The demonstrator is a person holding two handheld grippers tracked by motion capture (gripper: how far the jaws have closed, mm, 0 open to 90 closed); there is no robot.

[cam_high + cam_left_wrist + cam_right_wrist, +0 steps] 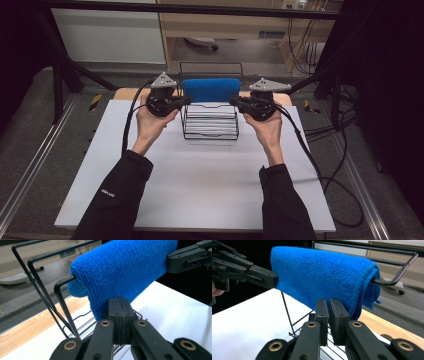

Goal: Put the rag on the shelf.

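The large white rectangular table top (200,185) carries everything here. Near its far edge, about midway between the far corners, stands a black wire rack (210,122) with upright bent-rod loops. Draped over one of its upper rods hangs the blue terry microfibre cloth (211,89), folded double so that both flaps drop down the sides of the rod.

The cloth looks light, soft and floppy, with no stiffness of its own. It should sag and swing once it comes off the rod, and it may drag the light wire rack along if it snags. The looped pile should give good grip, so slipping looks unlikely, and nothing about it is fragile. The best hold is probably on the lower hem at each end, pinching both layers together, so that the fold lifts off evenly.

The left gripper (186,100) sits at the cloth's left end. In the left gripper view its jaws are pressed tight together with the cloth's bottom edge (100,310) just behind the pads. I cannot tell whether any fabric is caught between them.

The right gripper (234,101) sits at the right end. In the right gripper view its jaws stand nearly together, a narrow gap showing, at the cloth's lower hem (352,312). Any fabric caught between them is not visible from here.
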